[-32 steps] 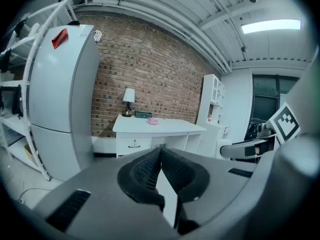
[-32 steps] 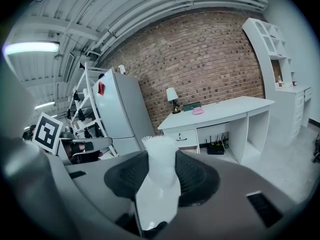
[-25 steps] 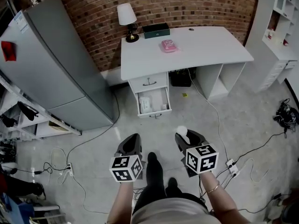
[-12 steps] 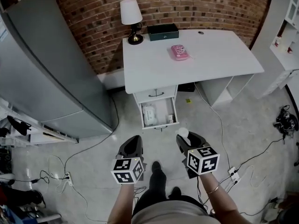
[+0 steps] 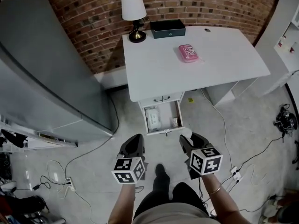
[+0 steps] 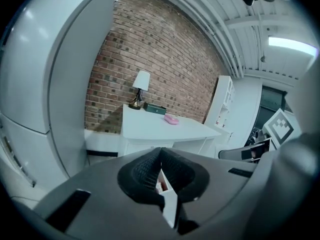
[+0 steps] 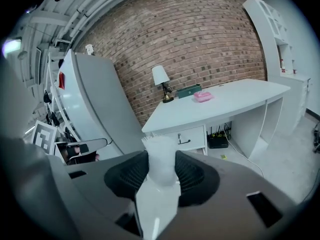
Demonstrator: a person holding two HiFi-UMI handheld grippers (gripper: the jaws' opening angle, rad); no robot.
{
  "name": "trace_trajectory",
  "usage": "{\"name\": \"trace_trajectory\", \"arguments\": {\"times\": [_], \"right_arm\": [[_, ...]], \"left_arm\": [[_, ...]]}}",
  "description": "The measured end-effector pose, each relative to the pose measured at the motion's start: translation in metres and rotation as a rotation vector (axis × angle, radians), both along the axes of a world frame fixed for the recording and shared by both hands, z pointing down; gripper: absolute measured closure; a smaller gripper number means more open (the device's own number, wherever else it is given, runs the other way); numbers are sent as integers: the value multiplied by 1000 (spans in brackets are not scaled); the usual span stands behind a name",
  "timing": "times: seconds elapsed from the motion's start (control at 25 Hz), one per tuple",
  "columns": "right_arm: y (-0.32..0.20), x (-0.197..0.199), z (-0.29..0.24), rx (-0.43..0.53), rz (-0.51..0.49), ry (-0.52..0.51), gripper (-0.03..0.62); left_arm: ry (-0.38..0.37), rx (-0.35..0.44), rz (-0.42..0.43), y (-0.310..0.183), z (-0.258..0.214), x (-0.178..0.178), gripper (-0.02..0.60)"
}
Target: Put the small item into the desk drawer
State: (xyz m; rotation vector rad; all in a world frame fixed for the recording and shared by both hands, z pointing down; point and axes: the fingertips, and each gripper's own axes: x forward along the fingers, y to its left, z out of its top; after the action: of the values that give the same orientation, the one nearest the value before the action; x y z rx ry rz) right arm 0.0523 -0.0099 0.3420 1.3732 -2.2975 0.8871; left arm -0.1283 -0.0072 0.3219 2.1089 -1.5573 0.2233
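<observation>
My right gripper (image 5: 190, 143) pinches the small item (image 7: 161, 156) in its jaws, my left gripper (image 5: 134, 146) has jaws pressed together; I'd centre over the open drawer (image 5: 162, 119) before releasing.

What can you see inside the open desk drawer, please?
A white packet and a small pale item lie in the drawer; its rear is hidden beneath the desk.

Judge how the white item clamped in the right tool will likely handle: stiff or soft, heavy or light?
The white item looks pale and translucent, so it is probably light. The right tool holds it without visible crushing, suggesting some stiffness. Its seemingly rounded sides may let it roll in the open drawer.
</observation>
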Motion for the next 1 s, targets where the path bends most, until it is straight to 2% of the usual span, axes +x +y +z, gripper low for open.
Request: {"name": "trace_trajectory", "arguments": {"times": [0.28, 0.6, 1.0], "right_arm": [[-28, -10, 26, -43, 13, -4, 422], [-52, -16, 89, -101, 11, 1, 422], [-68, -8, 180, -165, -4, 6, 422]], "left_arm": [[21, -29, -2, -29, 26, -12, 560], [32, -81, -28, -45, 82, -12, 560], [28, -94, -31, -68, 157, 12, 560]]}}
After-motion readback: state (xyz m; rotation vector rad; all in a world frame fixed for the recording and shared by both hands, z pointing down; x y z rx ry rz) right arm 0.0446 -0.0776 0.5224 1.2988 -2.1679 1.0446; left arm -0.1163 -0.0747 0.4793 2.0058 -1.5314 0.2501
